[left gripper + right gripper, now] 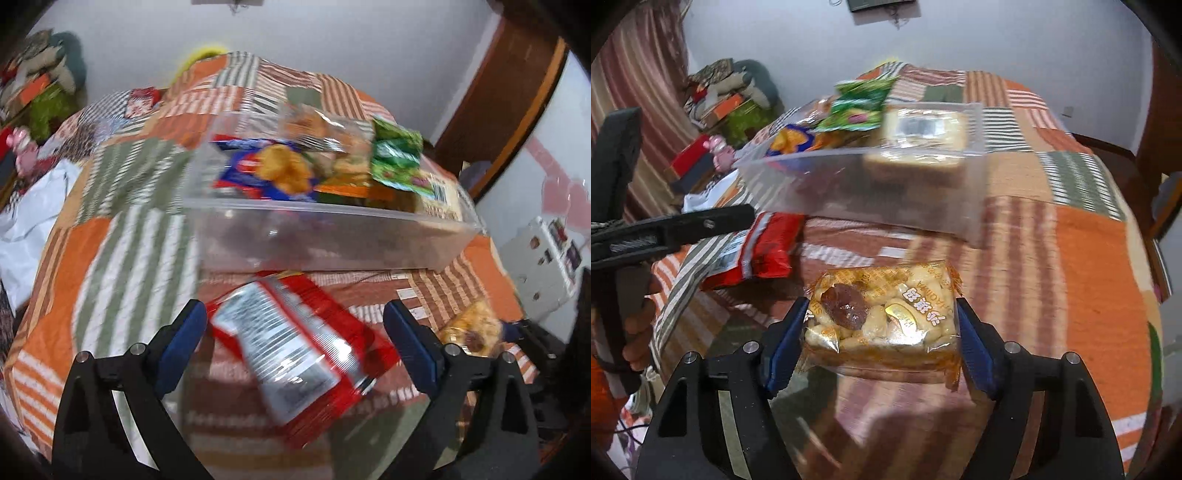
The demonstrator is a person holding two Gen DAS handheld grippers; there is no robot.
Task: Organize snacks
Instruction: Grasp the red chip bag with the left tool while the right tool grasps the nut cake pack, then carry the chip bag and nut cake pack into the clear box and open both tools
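Observation:
A clear plastic bin point(325, 240) stands on the patchwork quilt point(122, 236) and holds a blue chip bag point(273, 170), a green bag point(397, 155) and a wrapped bread pack point(923, 136). In front of the bin lies a red snack bag point(295, 343). My left gripper point(293, 314) straddles it, open wide, pads clear of the bag. To its right, my right gripper point(881, 306) is shut on a clear yellow pack of puffed snacks point(882, 317), both blue pads against its sides. The right wrist view also shows the red bag point(764, 251) and the bin point(849, 192).
A white cloth point(29, 214) lies on the quilt's left edge, with piled clutter point(40, 81) beyond it. A wooden door frame point(517, 96) and a white box point(543, 258) are at the right. A hand point(639, 332) holds the left tool.

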